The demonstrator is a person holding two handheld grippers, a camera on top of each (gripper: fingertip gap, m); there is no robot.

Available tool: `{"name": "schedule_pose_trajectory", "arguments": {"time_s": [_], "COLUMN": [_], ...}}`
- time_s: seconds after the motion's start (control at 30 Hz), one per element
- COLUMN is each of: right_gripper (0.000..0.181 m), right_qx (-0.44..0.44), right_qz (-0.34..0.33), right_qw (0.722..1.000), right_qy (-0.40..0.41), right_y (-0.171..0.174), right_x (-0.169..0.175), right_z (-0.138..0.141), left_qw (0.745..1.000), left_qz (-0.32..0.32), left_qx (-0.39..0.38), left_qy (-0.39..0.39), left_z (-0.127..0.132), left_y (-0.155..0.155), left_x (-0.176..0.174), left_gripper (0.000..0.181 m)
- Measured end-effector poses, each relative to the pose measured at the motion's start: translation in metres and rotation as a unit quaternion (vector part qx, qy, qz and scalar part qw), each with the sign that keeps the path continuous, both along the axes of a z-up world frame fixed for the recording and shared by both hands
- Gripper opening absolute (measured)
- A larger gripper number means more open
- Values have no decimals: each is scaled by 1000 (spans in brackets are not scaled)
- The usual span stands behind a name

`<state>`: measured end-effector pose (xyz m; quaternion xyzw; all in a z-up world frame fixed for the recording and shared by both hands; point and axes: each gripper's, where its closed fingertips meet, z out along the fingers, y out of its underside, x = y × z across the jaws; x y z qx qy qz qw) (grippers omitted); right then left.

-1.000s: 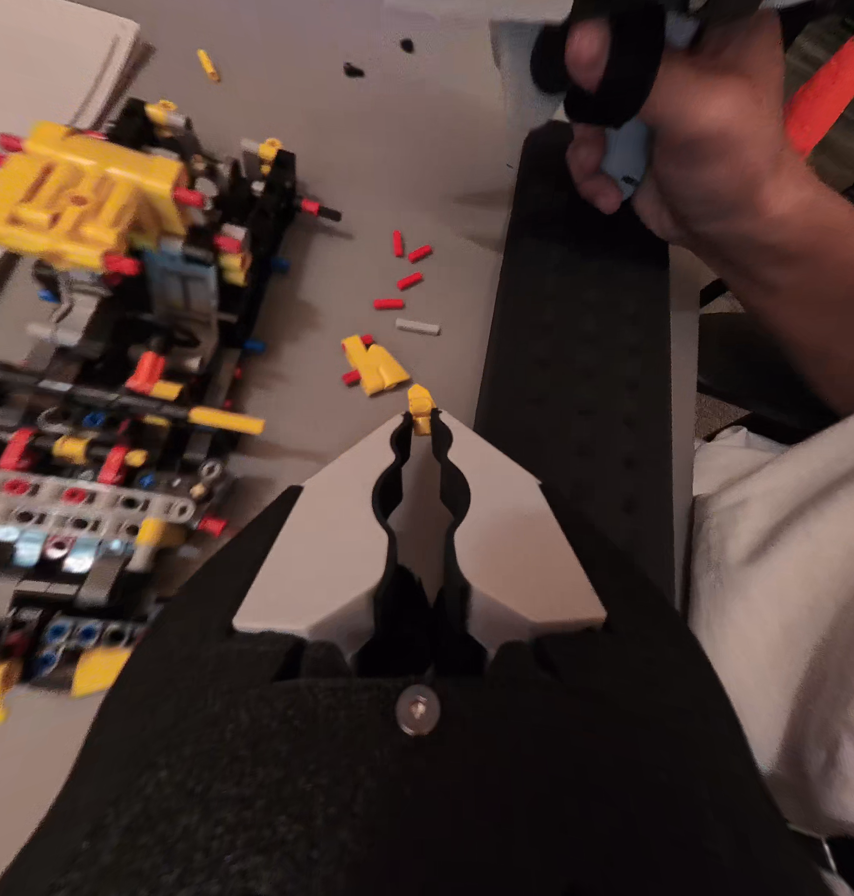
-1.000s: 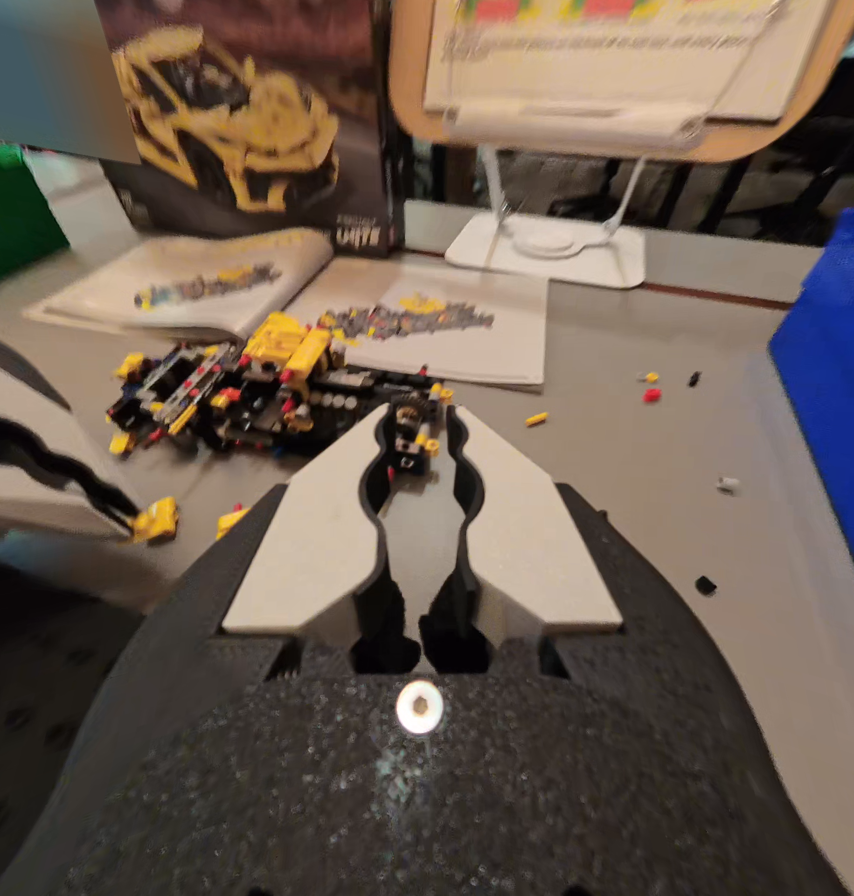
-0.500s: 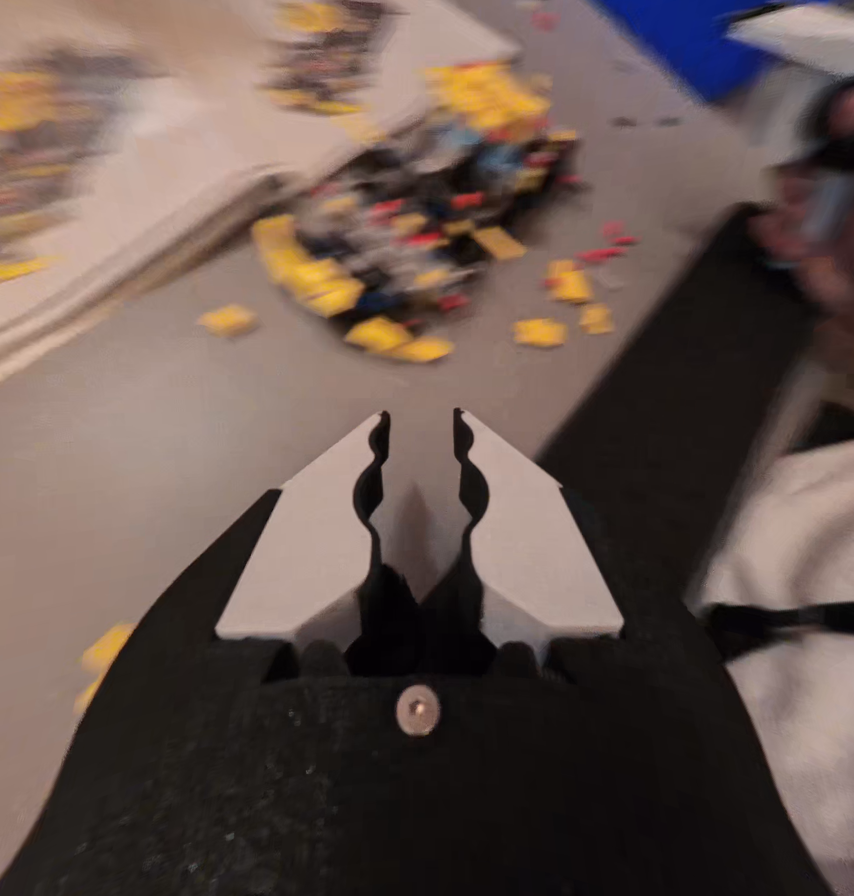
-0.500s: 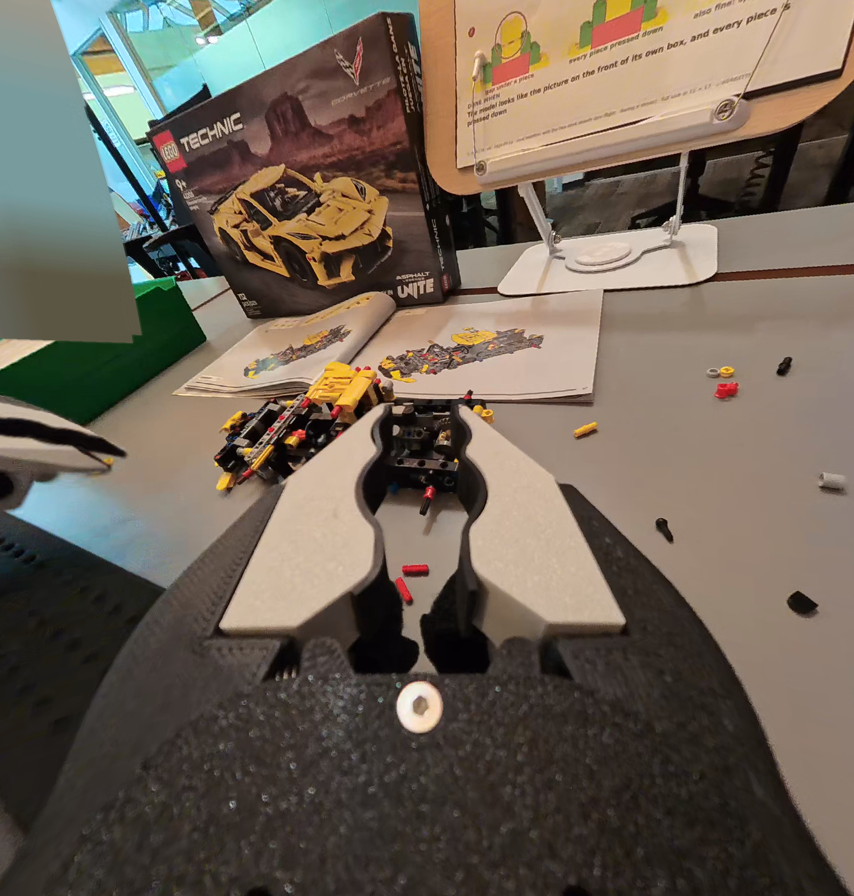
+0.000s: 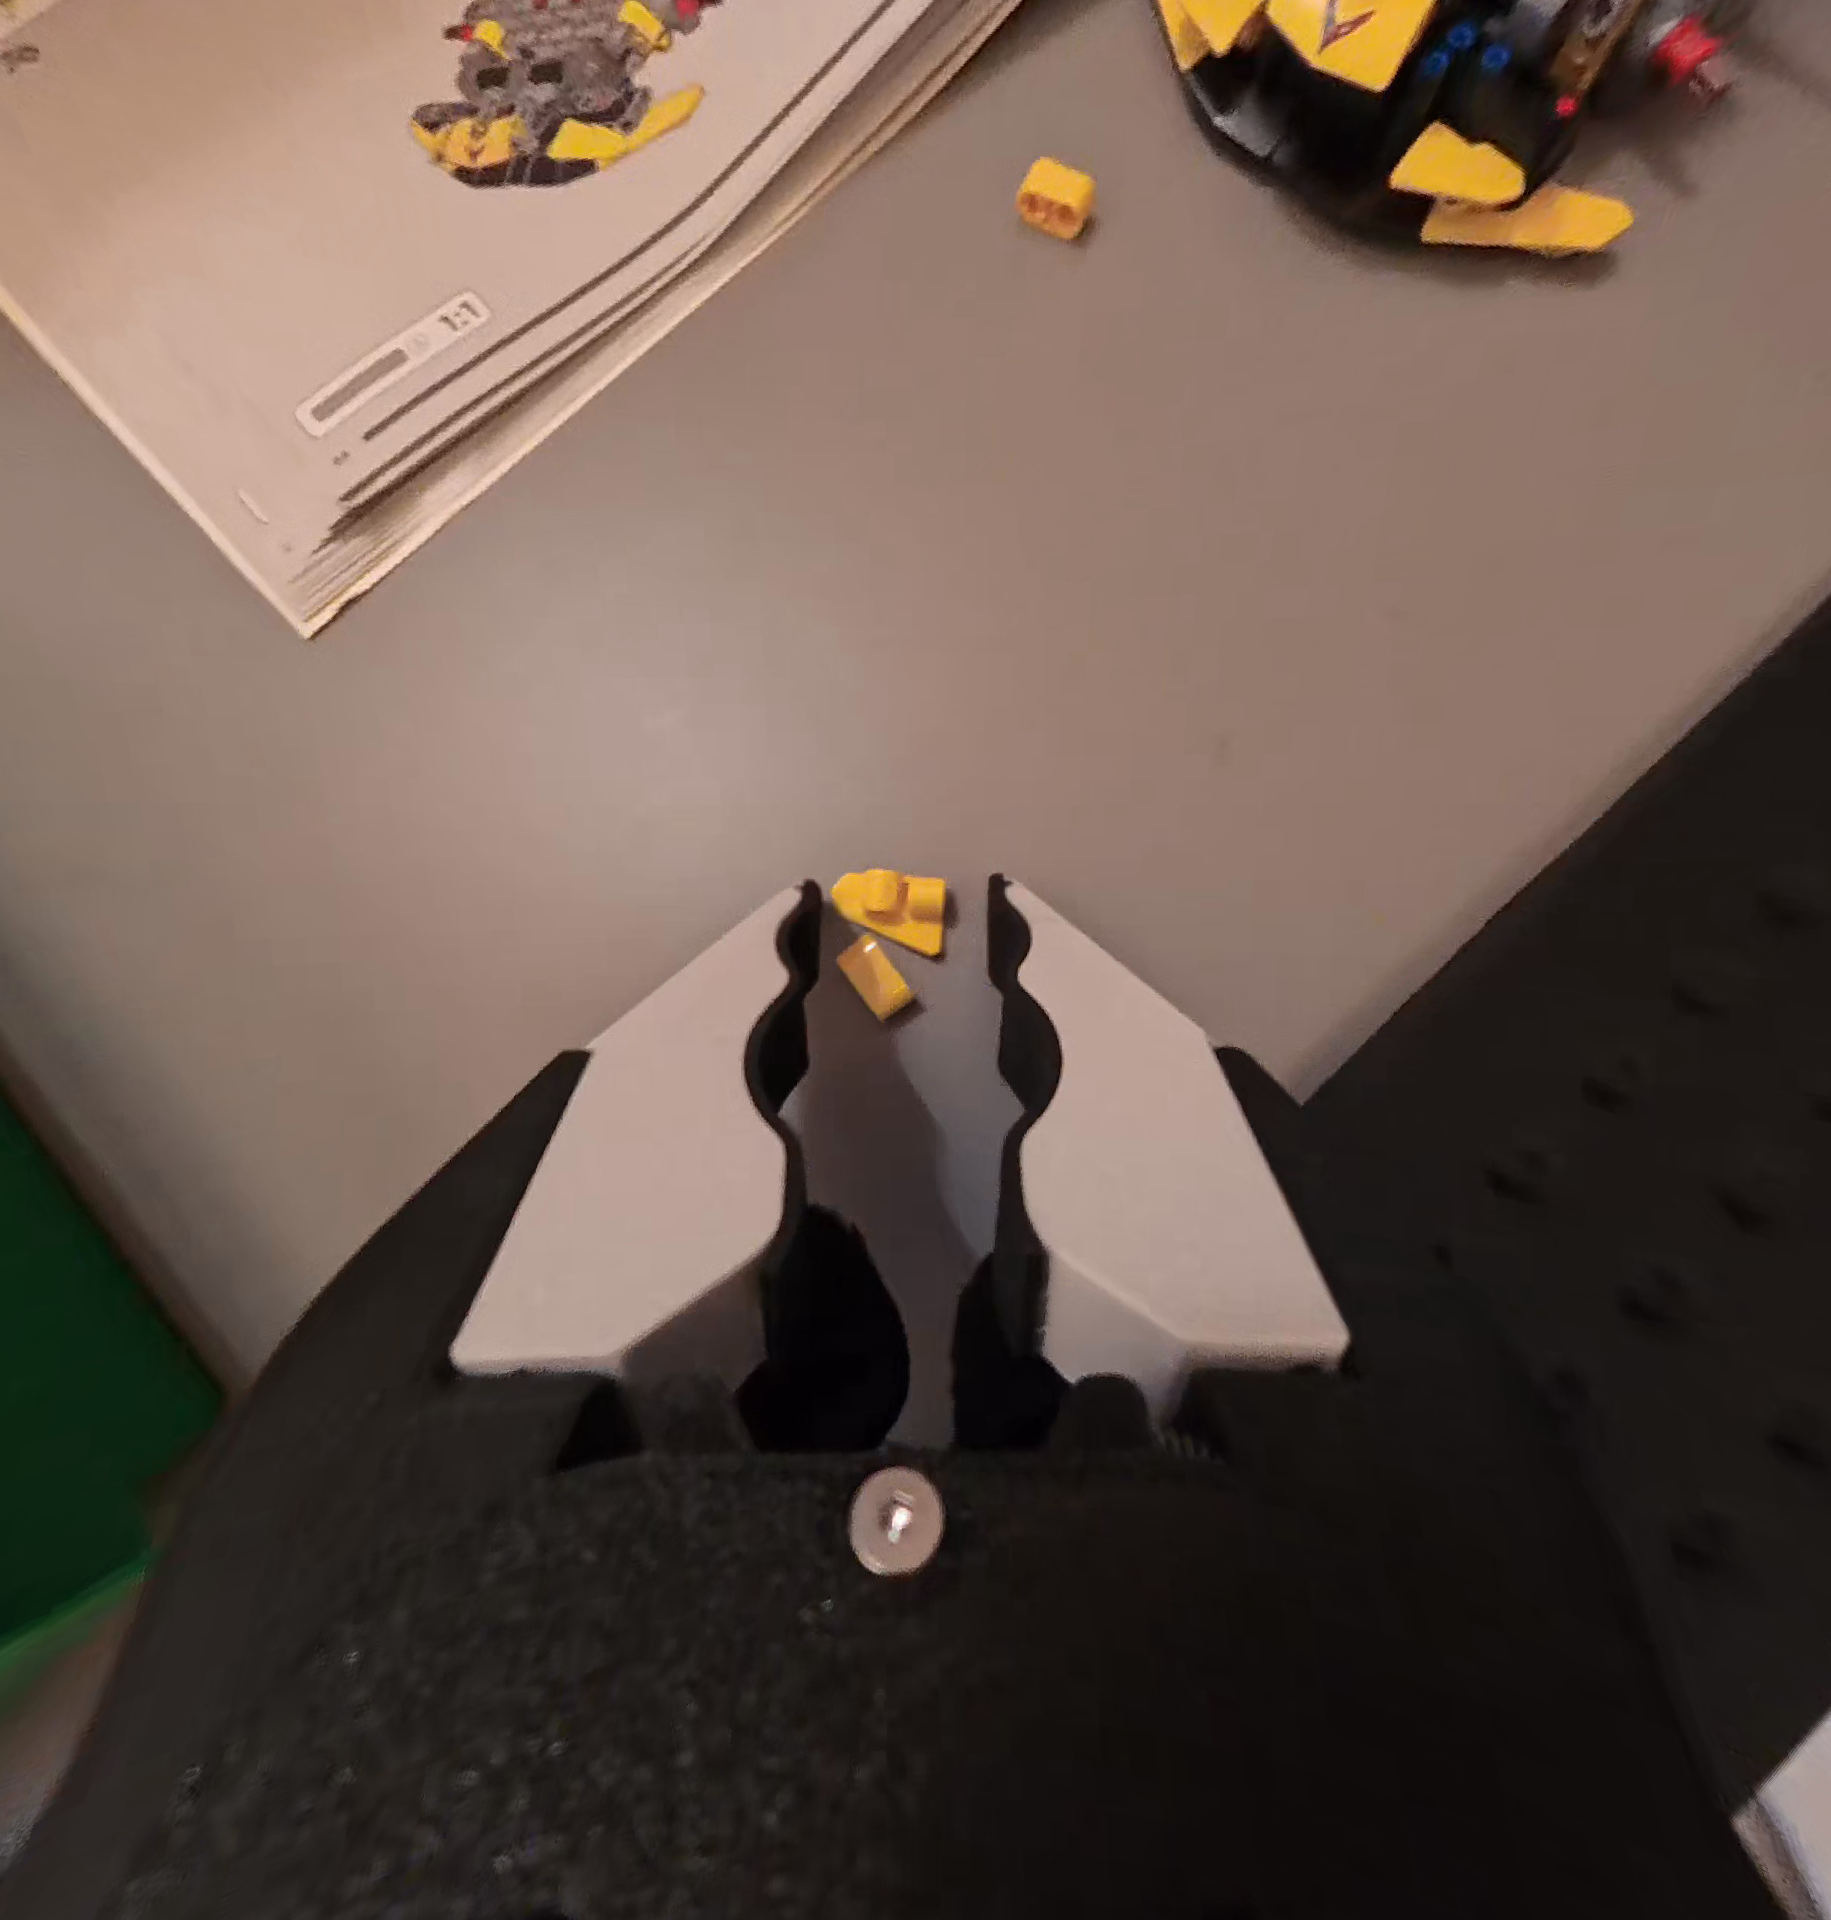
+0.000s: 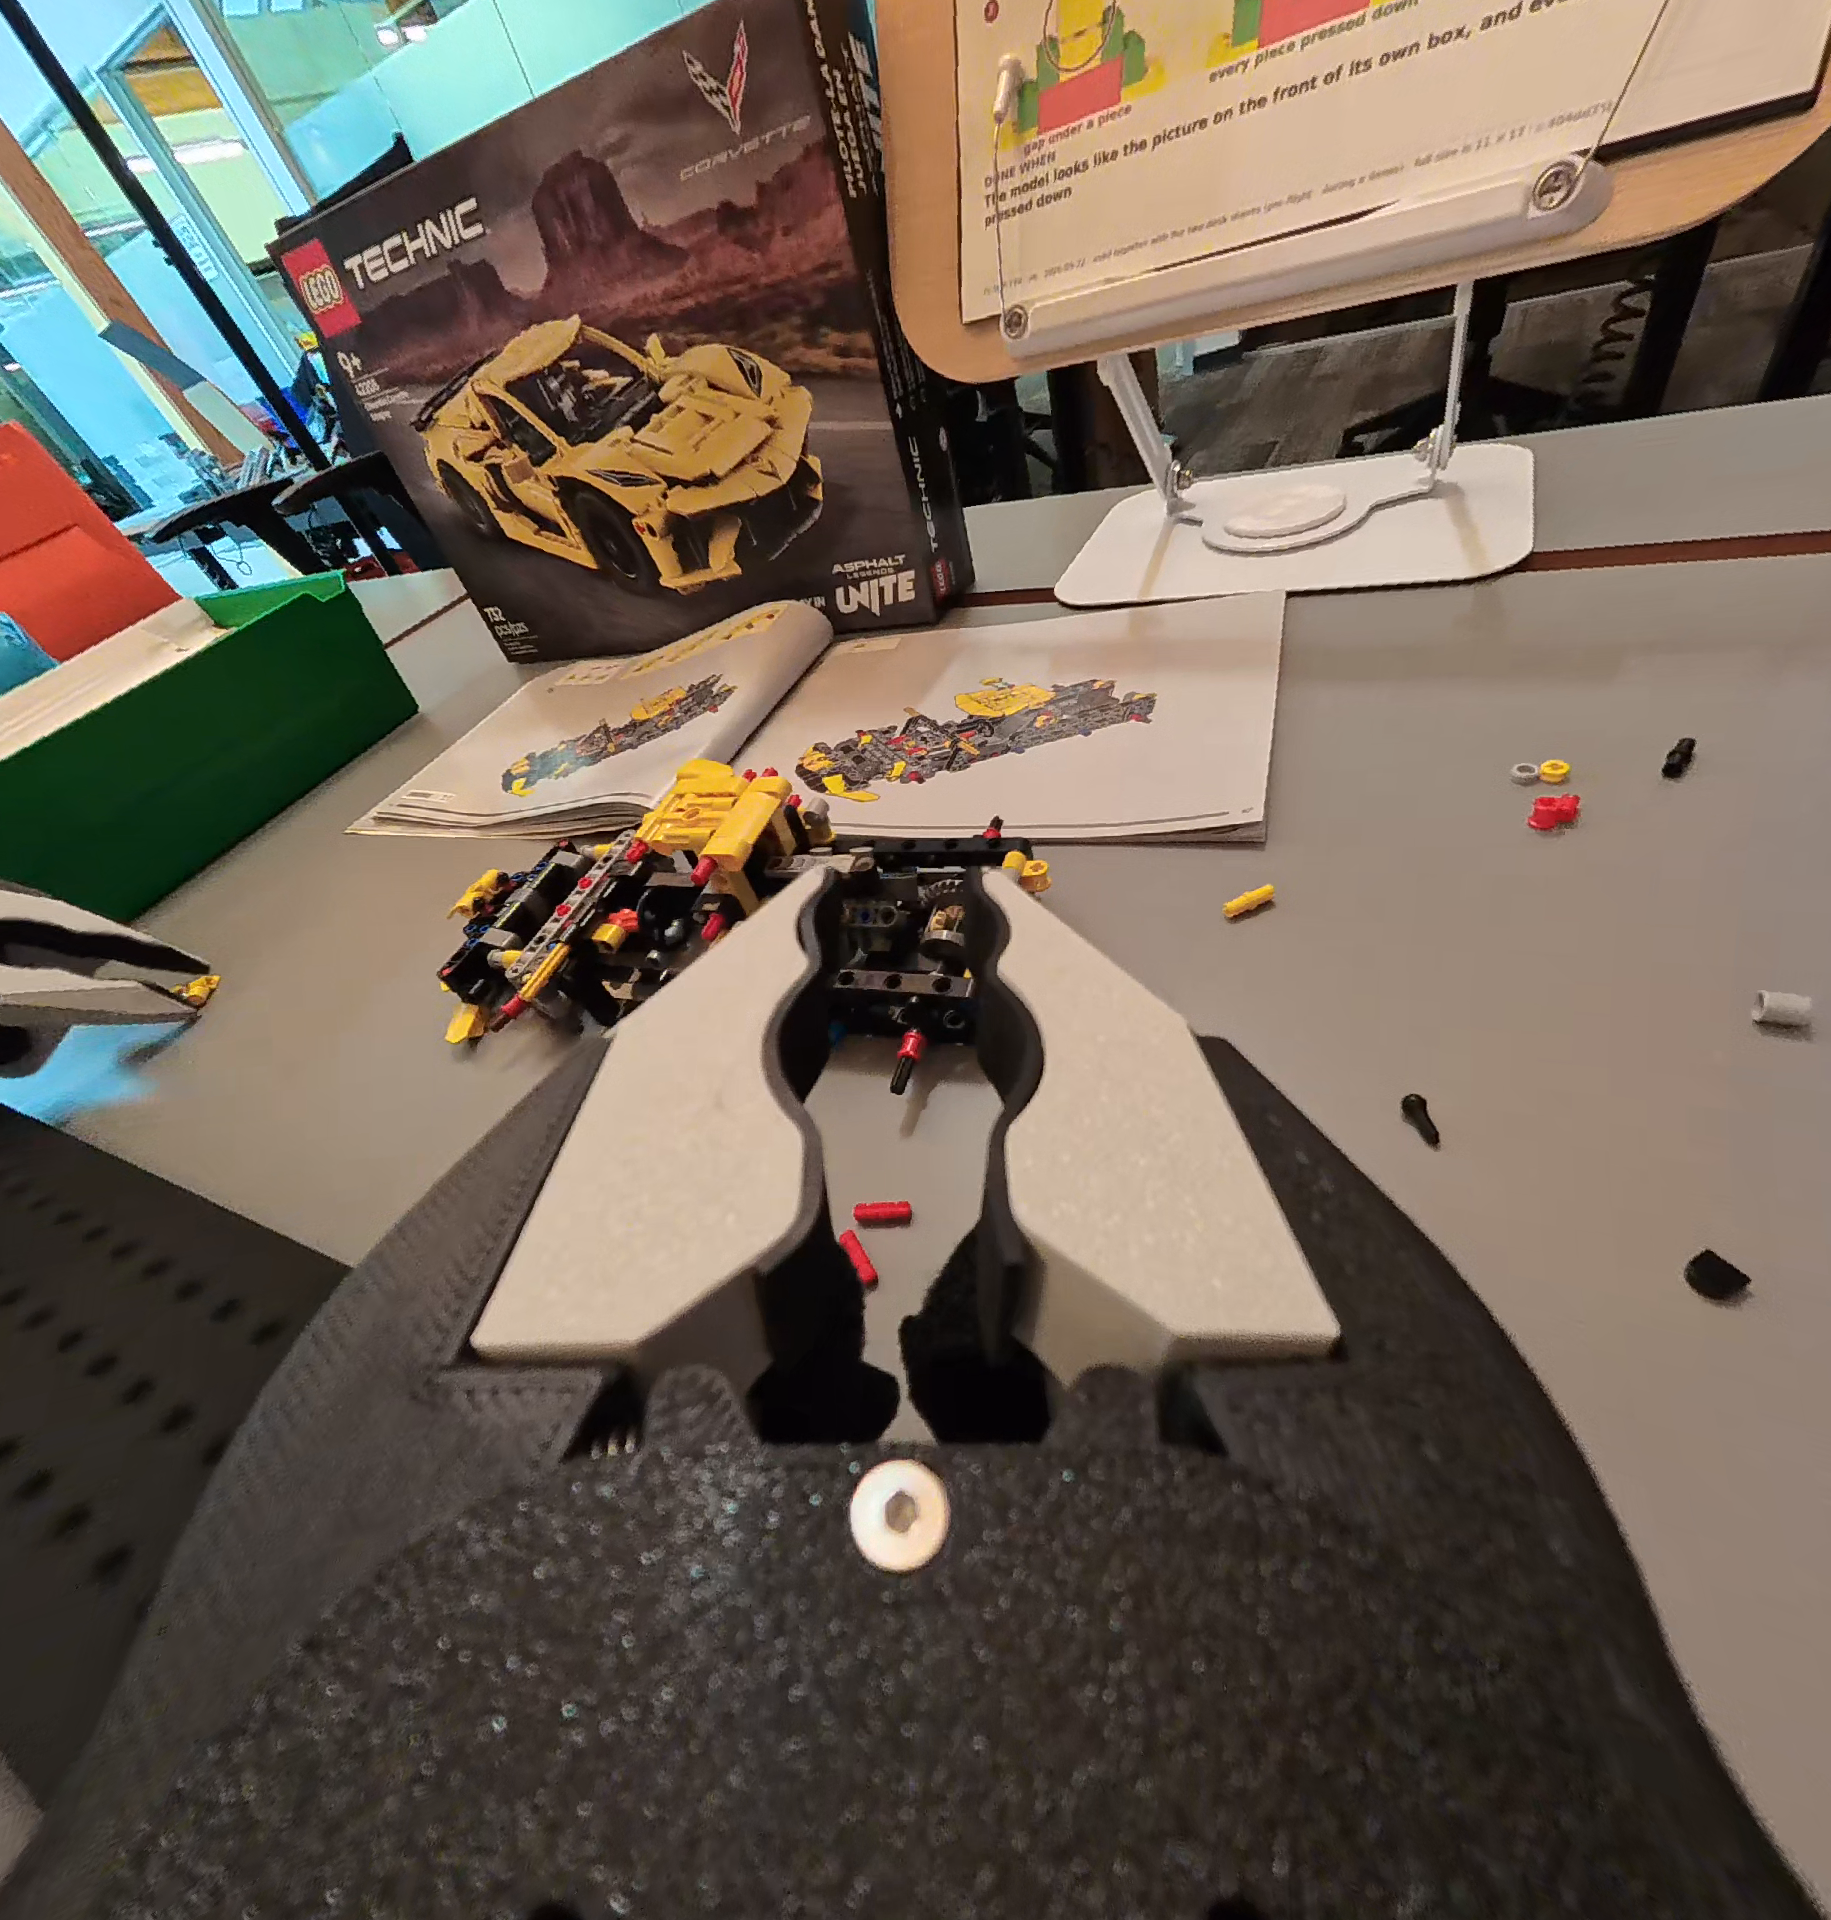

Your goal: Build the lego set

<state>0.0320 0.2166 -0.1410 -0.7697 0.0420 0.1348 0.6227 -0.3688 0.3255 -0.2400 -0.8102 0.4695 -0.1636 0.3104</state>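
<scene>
My left gripper (image 5: 900, 891) is open, low over the grey table (image 5: 890, 623). Two small yellow lego pieces lie on the table between its fingertips: a wedge piece (image 5: 895, 923) and a small slope piece (image 5: 873, 977). A third yellow piece (image 5: 1054, 200) lies farther ahead. The half-built yellow and black car model (image 6: 672, 914) sits mid-table; its nose (image 5: 1410, 125) shows in the left wrist view. My right gripper (image 6: 906, 883) is open and empty, held above the table just in front of the model's black rear frame (image 6: 895, 977). The left gripper (image 6: 80, 966) also shows at the right wrist view's left edge.
An open instruction booklet (image 6: 942, 727) lies behind the model, with the set's box (image 6: 630, 364) and a document stand (image 6: 1306, 520) beyond. A green bin (image 6: 163, 727) stands left. Red pins (image 6: 880, 1210) and loose small parts (image 6: 1780, 1006) dot the table. A black mat (image 5: 1617, 1039) covers the near edge. Across from one pair of fingers to the other is roughly 45 centimeters.
My left gripper was shut on a small yellow piece; it has opened and swung left to stand over two yellow pieces near the booklet. My right gripper stayed open, shifting only slightly.
</scene>
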Motion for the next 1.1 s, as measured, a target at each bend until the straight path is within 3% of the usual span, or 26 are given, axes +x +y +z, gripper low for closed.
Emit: {"name": "schedule_pose_trajectory", "arguments": {"time_s": [0.07, 0.2, 0.33, 0.43, 0.6, 0.7, 0.8, 0.93, 1.1], "right_gripper": [21, 20, 20, 18, 20, 20, 20, 21, 21], "right_qx": [-3, -12, -19, -11, -19, -4, 10, 13, 33], "right_qz": [0, 0, 6, 6, 28, 27, 33, 46, 48], "right_qw": [1000, 1000, 1000, 1000, 999, 1000, 999, 998, 996], "right_qy": [-1, -7, -13, -15, -3, 2, 20, 49, 67], "right_y": [0, 2, 3, 2, 3, 1, -1, -1, -4], "right_x": [0, -1, -3, -4, -9, -8, -7, -8, -6], "right_z": [-1, -4, -6, -4, -7, -2, 2, 3, 9], "left_qw": [1000, 998, 987, 962, 941, 939, 945, 962, 984], "left_qz": [-10, -45, -135, -230, -325, -338, -318, -238, -169], "left_qx": [-2, 32, 31, 8, 0, -17, -17, -61, -46], "left_qy": [-4, -18, -84, -146, -91, -63, -72, -117, -45], "left_z": [-1, 9, 31, 52, 28, 13, 16, 34, 13], "left_y": [-2, -7, -41, -87, -135, -146, -143, -128, -108], "left_x": [3, 27, 101, 176, 266, 282, 291, 302, 305], "left_gripper": [21, 16, 16, 16, 16, 16, 24, 27, 27]}}
